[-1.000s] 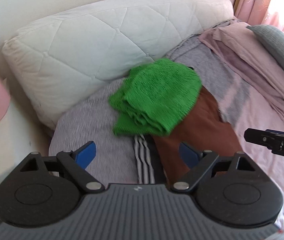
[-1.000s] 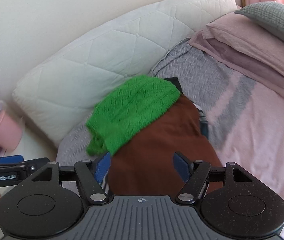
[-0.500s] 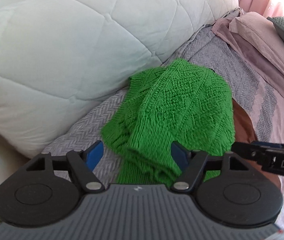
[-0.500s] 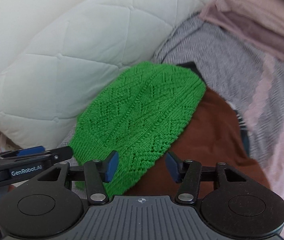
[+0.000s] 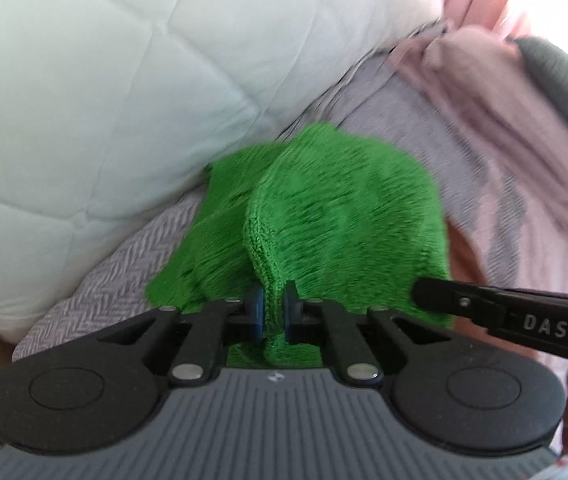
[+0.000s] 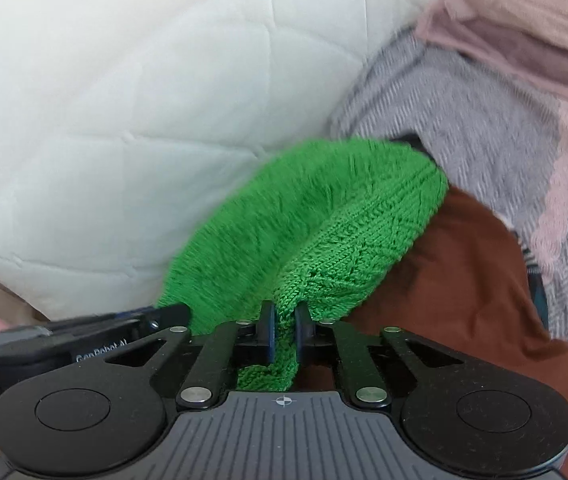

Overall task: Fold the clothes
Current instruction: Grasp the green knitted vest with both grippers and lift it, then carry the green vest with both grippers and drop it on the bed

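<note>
Green knit sweater [image 5: 324, 216] sits bunched on the bed's grey blanket [image 5: 96, 276], up against the white quilted pillow [image 5: 84, 80], partly over a brown garment [image 6: 464, 280]. We have both grippers on its near edge: left gripper [image 5: 271, 312] jaws pinched tight on a knit fold, right gripper [image 6: 284, 332] jaws likewise clamped on the hem.

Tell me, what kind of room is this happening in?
Most likely a bedroom, with the work done on a bed. A big white quilted pillow leans at the back, a grey herringbone blanket and pink bedding cover the surface, and a green knit sweater lies there, pinched by both grippers.
</note>
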The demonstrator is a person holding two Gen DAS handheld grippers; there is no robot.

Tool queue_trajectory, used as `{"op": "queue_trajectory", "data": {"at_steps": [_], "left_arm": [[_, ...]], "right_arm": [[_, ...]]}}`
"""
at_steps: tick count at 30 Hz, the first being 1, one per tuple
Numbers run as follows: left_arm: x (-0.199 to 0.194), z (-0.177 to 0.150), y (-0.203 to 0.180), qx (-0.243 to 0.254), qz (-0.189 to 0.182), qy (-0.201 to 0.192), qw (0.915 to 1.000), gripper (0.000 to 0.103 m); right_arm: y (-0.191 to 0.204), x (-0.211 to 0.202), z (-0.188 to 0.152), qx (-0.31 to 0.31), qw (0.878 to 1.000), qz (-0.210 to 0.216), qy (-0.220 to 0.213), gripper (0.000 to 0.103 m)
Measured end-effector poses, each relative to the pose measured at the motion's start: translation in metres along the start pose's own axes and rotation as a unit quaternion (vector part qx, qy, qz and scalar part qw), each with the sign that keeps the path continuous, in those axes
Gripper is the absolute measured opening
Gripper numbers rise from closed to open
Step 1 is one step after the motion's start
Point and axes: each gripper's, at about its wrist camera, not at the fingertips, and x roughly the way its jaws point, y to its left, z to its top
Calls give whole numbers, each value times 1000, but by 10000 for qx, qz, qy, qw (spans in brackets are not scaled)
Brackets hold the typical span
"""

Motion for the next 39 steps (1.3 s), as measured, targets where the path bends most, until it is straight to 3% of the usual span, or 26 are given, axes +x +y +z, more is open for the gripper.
{"op": "queue_trajectory", "data": {"at_steps": [6, 12, 16, 19, 24, 29, 32, 34, 35, 36, 37, 39], "left_arm": [[-77, 19, -38, 296, -371, -885, 9949, 5], [-178, 32, -92, 659, -992, -1777, 9769, 5], [-243, 25, -144, 970, -1622, -2185, 9574, 5], [-281, 10, -195, 1244, -2158, -2292, 9410, 5], [-319, -38, -308, 1812, -3021, -2113, 9117, 5], [-355, -108, -419, 2280, -3838, -1864, 8752, 5], [-379, -145, -482, 2516, -4200, -1772, 8537, 6], [-375, -167, -523, 2751, -4302, -1519, 8462, 12], [-371, -181, -541, 2841, -4247, -1348, 8489, 15], [-368, -196, -558, 2899, -4131, -1170, 8553, 25], [-362, -211, -570, 2992, -4000, -978, 8608, 36], [-345, -240, -591, 3181, -3700, -598, 8708, 40]], "right_arm": [[10, -81, 15, 356, 9934, 604, -911, 3], [14, -202, 16, 584, 9739, 967, -1967, 2], [0, -307, -3, 731, 9537, 855, -2788, 2], [-20, -384, -28, 916, 9391, 533, -3270, 0], [-54, -504, -91, 1222, 9132, -144, -3885, 0], [-79, -606, -156, 1428, 8819, -833, -4415, 0], [-96, -662, -191, 1583, 8673, -1387, -4511, 1], [-111, -687, -211, 1620, 8795, -1969, -4019, 7], [-119, -689, -221, 1650, 8891, -2390, -3537, 30], [-129, -690, -232, 1744, 8938, -2739, -3094, 59], [-139, -692, -246, 1841, 8954, -2934, -2800, 63], [-156, -696, -279, 2134, 8960, -3026, -2450, 63]]}}
